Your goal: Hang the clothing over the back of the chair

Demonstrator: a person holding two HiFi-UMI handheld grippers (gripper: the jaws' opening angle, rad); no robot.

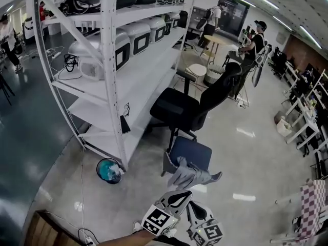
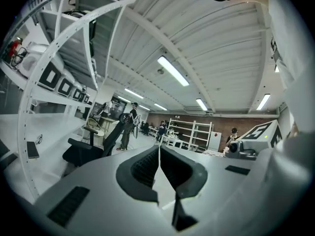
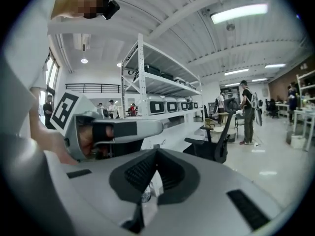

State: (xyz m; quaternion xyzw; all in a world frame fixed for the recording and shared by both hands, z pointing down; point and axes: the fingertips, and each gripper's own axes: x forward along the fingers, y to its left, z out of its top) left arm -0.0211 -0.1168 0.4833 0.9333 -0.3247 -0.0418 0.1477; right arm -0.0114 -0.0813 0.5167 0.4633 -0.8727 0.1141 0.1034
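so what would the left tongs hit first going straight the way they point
Looks free: the left tongs point right of the black chair, over open floor toward far white shelving, though depth is unclear.

Left gripper (image 2: 158,157) at 6 o'clock in head view, jaws closed, level, right gripper (image 3: 154,167) just beside, at its 4 o'clock, jaws closed, tipped slightly down

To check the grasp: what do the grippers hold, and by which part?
Both the left gripper and the right gripper pinch the grey clothing at its near edge.
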